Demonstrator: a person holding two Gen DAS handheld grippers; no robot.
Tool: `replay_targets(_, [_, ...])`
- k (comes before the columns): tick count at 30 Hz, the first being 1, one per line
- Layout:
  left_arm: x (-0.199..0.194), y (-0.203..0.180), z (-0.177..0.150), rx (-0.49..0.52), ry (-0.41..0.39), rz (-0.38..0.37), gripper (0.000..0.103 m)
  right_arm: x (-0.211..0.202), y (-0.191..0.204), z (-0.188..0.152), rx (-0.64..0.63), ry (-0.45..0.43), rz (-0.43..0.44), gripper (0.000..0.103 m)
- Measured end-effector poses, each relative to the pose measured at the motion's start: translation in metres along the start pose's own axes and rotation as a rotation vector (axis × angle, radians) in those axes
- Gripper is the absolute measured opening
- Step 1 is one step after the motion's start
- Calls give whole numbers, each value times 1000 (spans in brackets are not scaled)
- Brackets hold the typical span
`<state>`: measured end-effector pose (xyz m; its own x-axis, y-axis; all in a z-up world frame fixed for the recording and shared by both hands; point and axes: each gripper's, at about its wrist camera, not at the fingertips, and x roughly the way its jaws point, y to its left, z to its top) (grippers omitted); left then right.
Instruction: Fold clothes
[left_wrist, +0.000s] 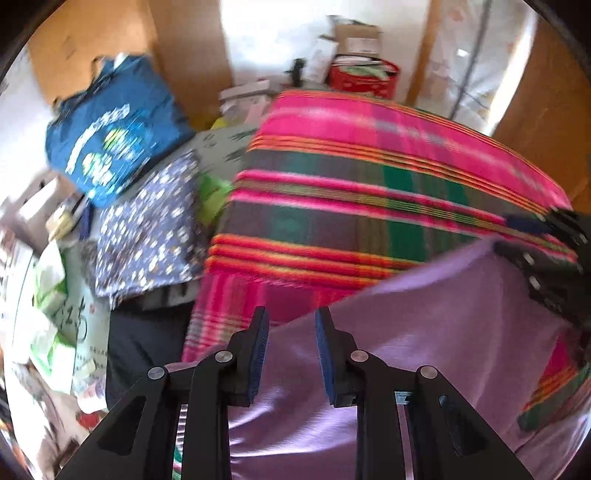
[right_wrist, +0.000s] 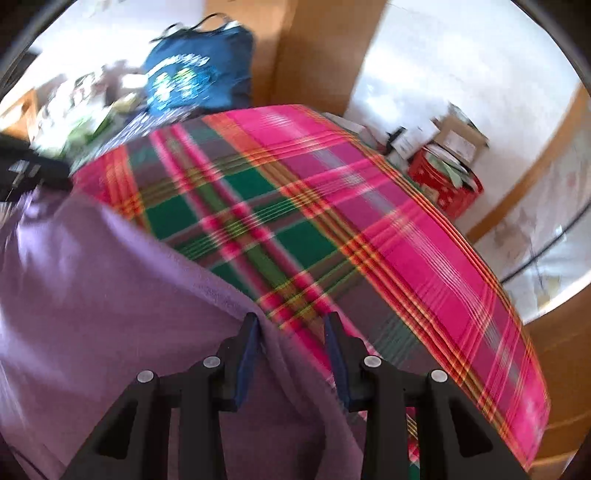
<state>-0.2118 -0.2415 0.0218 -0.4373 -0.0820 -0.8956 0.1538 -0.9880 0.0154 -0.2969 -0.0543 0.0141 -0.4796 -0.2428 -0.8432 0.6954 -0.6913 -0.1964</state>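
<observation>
Purple garment (left_wrist: 424, 332) lies spread over the near part of a bed with a pink, green and red plaid bedcover (left_wrist: 369, 177). Its far edge runs across the cover between the two grippers and looks lifted. Cloth is thin, soft, light; it should drape and sag between two holds, slightly shiny so maybe a bit slippery. Not fragile. Best taken at the edge or corners, one hold per side, kept taut so the fold lands flat.

Left gripper (left_wrist: 291, 332): cloth edge runs between the fingers (left_wrist: 260, 350), which stand partly apart with a gap showing. Blur hides whether the pads actually pinch it, so cannot tell if it grips. Right gripper (right_wrist: 291, 334): same story, garment edge (right_wrist: 229, 295) passes up by the left finger (right_wrist: 247, 350), with a gap to the other finger; grip not clear. In the left wrist view the right gripper shows at the right edge (left_wrist: 546, 229), at the cloth's far corner.

Outward: blue bag (left_wrist: 110, 129) with a printed logo at far left, dotted blue fabric (left_wrist: 147, 229) beside the bed, red box (left_wrist: 364, 77) with cardboard boxes at the far end, clutter of white-green packaging on the left. Wooden panels and white walls behind.
</observation>
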Motion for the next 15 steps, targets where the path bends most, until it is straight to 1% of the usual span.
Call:
replay_targets(3, [-2, -19, 4, 38, 2, -42, 27, -3, -5, 1, 60, 8, 22, 36])
replay_targets(6, [-1, -35, 11, 52, 19, -86, 27, -15, -10, -2, 75, -8, 19, 36])
replay_targets(7, [-1, -40, 13, 59, 29, -112, 27, -22, -13, -4, 80, -19, 17, 36])
replay_targets(10, [0, -60, 17, 76, 41, -158, 27, -54, -34, -16, 131, -80, 19, 36])
replay_targets(12, [1, -77, 20, 104, 43, -181, 27, -74, -51, -30, 171, -115, 25, 36])
replay_targets(15, [2, -107, 22, 183, 38, -183, 27, -101, -73, -54, 213, -143, 24, 36])
